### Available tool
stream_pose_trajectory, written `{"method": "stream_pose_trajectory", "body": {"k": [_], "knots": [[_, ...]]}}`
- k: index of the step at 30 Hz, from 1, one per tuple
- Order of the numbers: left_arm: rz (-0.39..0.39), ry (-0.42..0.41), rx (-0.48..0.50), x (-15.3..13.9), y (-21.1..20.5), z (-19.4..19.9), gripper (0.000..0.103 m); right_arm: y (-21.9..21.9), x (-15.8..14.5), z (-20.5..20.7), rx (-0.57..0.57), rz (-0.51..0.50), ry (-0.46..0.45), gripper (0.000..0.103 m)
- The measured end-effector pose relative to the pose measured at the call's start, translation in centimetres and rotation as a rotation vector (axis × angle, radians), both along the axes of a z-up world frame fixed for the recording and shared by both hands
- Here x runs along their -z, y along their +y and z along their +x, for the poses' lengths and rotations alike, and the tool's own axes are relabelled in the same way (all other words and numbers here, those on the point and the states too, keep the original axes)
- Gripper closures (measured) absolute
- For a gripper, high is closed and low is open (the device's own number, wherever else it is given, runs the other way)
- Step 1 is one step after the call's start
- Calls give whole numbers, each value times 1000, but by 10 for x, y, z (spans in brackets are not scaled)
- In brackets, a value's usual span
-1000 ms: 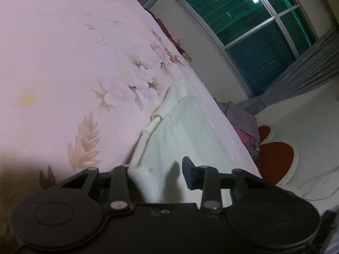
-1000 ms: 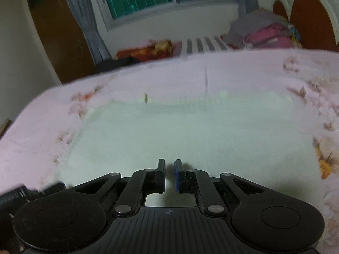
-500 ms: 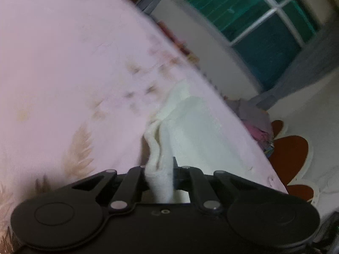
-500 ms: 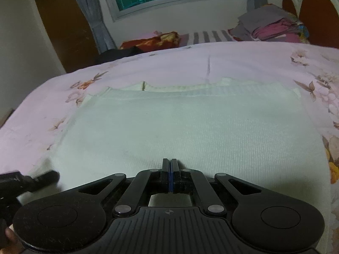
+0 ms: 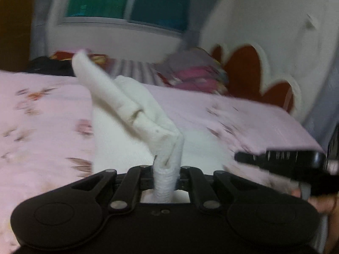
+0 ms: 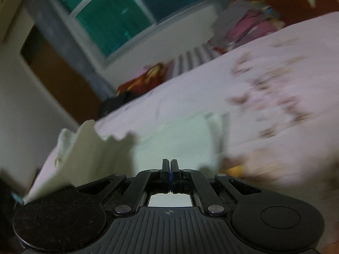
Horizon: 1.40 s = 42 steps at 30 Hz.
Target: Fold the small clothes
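The left hand-held gripper (image 5: pixel 166 177) is clamped on a bunched corner of the white garment (image 5: pixel 135 110); its jaws have just been closing, with the cloth between them. From the pinch the fabric rises as a folded ridge up and to the left, lifted off the pink floral bed (image 5: pixel 42 114), while the rest of the garment lies flat on the bed just ahead. The right hand-held gripper (image 6: pixel 170 169) has its jaws pressed together; whether a thin edge of the garment (image 6: pixel 173 139) is nipped between them cannot be told. The garment spreads directly ahead of its tips, one raised flap at the left.
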<state>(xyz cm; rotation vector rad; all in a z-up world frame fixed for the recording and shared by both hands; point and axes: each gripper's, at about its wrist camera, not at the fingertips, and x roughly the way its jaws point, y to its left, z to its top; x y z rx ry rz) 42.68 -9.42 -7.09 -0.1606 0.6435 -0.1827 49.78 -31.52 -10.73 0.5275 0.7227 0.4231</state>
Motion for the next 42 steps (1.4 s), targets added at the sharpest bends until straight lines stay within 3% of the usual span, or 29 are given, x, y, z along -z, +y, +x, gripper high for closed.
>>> {"method": "stream_pose_trajectory", "body": {"k": [4, 5, 6, 8, 9, 11, 13, 18, 22, 25, 28, 31, 35, 38, 39, 40, 42], "knots": [[61, 108, 115, 27, -58, 10, 92, -47, -8, -3, 42, 50, 15, 103], [79, 159, 140, 34, -67, 13, 74, -55, -8, -5, 38, 61, 19, 103], [94, 191, 143, 38, -75, 12, 64, -60, -9, -5, 28, 68, 24, 103], [83, 134, 156, 30, -73, -2, 52, -67, -10, -6, 41, 67, 49, 54], [71, 104, 150, 25, -67, -6, 54, -69, -12, -10, 56, 71, 36, 18], [43, 85, 93, 16, -45, -8, 59, -71, -15, -15, 33, 93, 2, 24], [14, 59, 10, 11, -11, -2, 64, -66, -14, -11, -1, 113, 21, 61], [-18, 81, -125, 12, 46, 30, 68, -30, -4, -3, -97, 108, 57, 63], [-20, 141, -92, 27, 55, 59, 72, -2, 10, 7, -137, 69, 105, 63], [-10, 163, -74, 34, 53, 57, 70, 12, 18, 15, -145, 20, 137, 62], [-14, 146, -58, 33, 56, 49, 71, 18, 22, 19, -149, -1, 148, 62], [-28, 54, -8, 24, 57, 46, 74, 23, 29, 27, -144, -28, 163, 63], [34, 102, 69, 36, 46, 59, 74, 35, 30, 31, -161, -63, 143, 63], [20, 110, 71, 40, 50, 63, 74, 41, 30, 32, -167, -87, 125, 63], [5, 102, 74, 38, 52, 62, 75, 43, 29, 31, -168, -100, 117, 83], [-8, 86, 75, 33, 54, 60, 76, 46, 28, 31, -176, -121, 109, 91], [-22, 58, 96, 26, 51, 59, 77, 49, 20, 26, -178, -142, 79, 93]]}}
